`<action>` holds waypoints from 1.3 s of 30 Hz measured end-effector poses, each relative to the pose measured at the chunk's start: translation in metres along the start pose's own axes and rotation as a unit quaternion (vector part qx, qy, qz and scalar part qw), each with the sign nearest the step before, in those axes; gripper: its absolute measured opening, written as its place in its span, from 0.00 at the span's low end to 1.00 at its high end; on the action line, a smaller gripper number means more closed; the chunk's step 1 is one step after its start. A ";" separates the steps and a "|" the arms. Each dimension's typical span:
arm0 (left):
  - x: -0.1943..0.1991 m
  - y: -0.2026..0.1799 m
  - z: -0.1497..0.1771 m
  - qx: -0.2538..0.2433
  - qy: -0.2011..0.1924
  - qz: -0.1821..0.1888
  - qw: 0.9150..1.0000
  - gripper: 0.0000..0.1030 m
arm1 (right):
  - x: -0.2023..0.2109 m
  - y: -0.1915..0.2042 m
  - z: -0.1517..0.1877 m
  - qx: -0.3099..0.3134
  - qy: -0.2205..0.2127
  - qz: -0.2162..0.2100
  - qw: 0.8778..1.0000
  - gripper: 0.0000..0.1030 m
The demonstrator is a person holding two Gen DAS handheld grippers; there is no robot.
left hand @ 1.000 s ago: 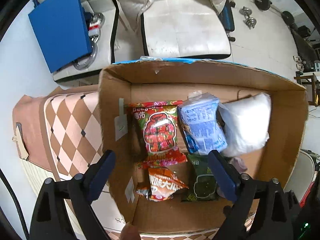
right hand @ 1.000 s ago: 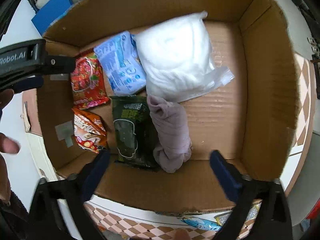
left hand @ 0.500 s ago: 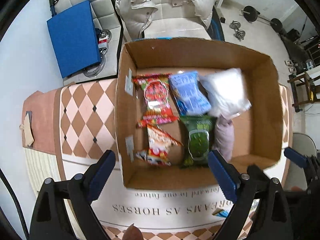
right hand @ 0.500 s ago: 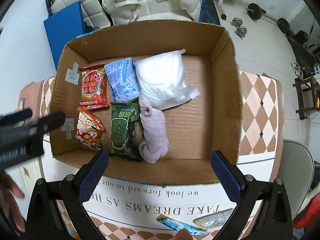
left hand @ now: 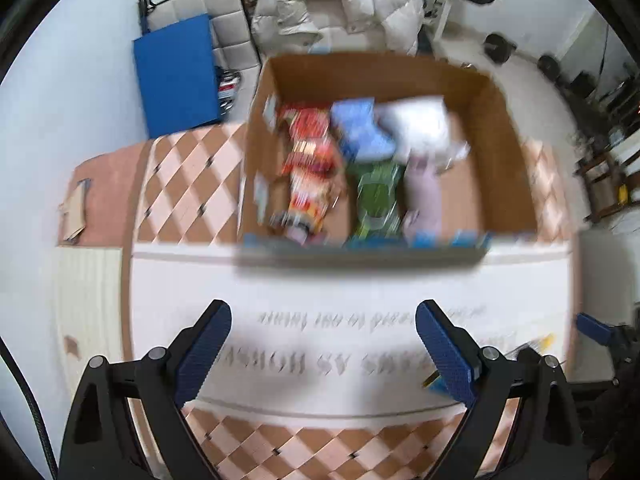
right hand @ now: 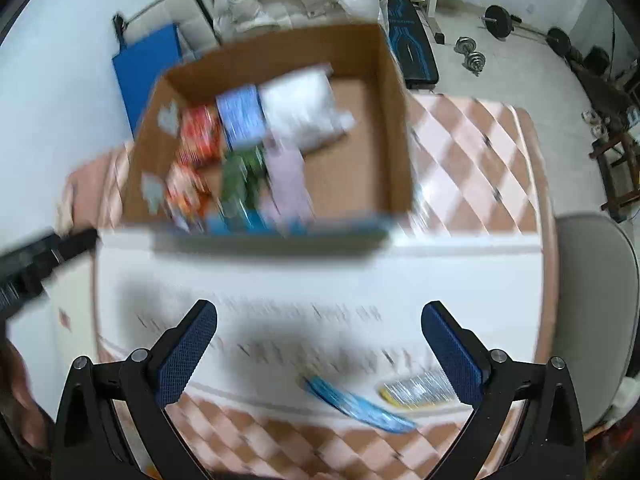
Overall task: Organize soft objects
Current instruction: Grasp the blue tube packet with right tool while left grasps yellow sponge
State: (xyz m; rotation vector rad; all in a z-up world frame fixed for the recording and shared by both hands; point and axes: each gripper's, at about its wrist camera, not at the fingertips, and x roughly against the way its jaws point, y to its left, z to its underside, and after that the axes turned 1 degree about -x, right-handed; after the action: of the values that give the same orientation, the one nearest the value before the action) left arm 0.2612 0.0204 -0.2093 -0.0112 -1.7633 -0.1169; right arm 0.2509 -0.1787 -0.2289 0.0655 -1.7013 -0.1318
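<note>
Both views are motion-blurred. A cardboard box point(left hand: 504, 152) stands on the table and holds a white soft pack point(left hand: 416, 124), a blue pack point(left hand: 360, 128), red snack bags point(left hand: 308, 148), a green pack point(left hand: 376, 196) and a rolled lilac cloth point(left hand: 424, 196). The box also shows in the right wrist view point(right hand: 396, 136), with the white pack point(right hand: 300, 108) and the lilac cloth point(right hand: 286, 184). My left gripper point(left hand: 324, 352) is open and empty over the white mat in front of the box. My right gripper point(right hand: 320, 348) is open and empty too.
A white mat with printed lettering point(left hand: 340, 288) covers the checkered tablecloth point(right hand: 472, 152). A blue packet point(right hand: 356, 404) and a silvery packet point(right hand: 416, 390) lie on the mat near my right gripper. A white jacket on a chair point(left hand: 336, 4) and a blue pad point(left hand: 176, 76) stand behind the table.
Both grippers have pulled back and up out of the box toward the near side of the table. The box contents stay as they were.
</note>
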 end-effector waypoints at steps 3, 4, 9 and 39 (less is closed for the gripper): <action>-0.030 -0.012 0.038 -0.020 0.029 -0.028 0.999 0.92 | -0.039 -0.002 0.061 0.057 0.051 0.053 0.996 1.00; -0.042 -0.015 0.049 -0.025 0.044 -0.033 0.998 0.92 | -0.049 -0.003 0.072 0.067 0.064 0.061 0.994 1.00; -0.098 -0.020 0.093 -0.040 0.107 -0.058 0.992 0.92 | -0.125 -0.001 0.128 0.116 0.138 0.093 0.979 0.89; -0.097 -0.337 0.127 -0.690 -0.069 -0.063 0.717 0.92 | -0.068 -0.240 0.266 -0.290 0.103 -0.014 0.952 0.16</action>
State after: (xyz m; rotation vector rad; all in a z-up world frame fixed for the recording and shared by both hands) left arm 0.1319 -0.2982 -0.3523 -1.0054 -1.4258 -1.5440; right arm -0.0109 -0.3952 -0.3599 -0.3248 -1.3977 -0.6189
